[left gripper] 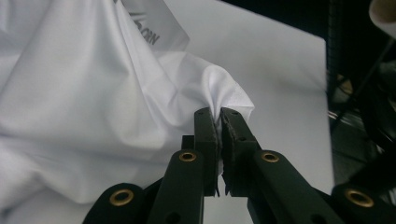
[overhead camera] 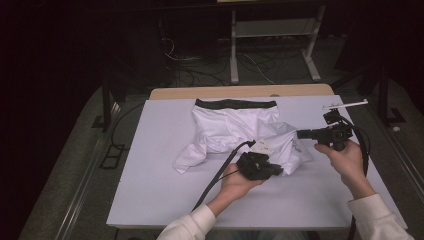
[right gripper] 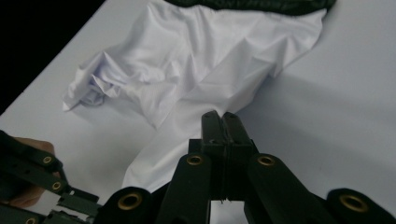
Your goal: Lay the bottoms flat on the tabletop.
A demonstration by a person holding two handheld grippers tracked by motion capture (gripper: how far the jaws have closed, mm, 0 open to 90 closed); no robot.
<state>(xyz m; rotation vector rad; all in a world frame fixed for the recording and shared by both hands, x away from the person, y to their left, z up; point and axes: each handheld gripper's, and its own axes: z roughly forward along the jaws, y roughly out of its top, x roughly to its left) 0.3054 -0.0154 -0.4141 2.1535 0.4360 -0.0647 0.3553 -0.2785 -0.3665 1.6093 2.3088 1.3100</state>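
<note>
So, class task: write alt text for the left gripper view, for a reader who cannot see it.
The left gripper, two black jaws shut, pinches a bunched corner of a white fabric garment over a pale grey table.

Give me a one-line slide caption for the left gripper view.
Left gripper pinches a bunched corner of the white garment above the white table.

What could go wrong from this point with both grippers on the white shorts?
The left gripper pinches only a small tip of the white shorts, so the fabric might slip out when pulled. The right gripper is shut on a thin edge of the cloth, a hold that could also slide. The crumpled leg is bunched and could stay folded under if the garment is lifted or spread.
</note>
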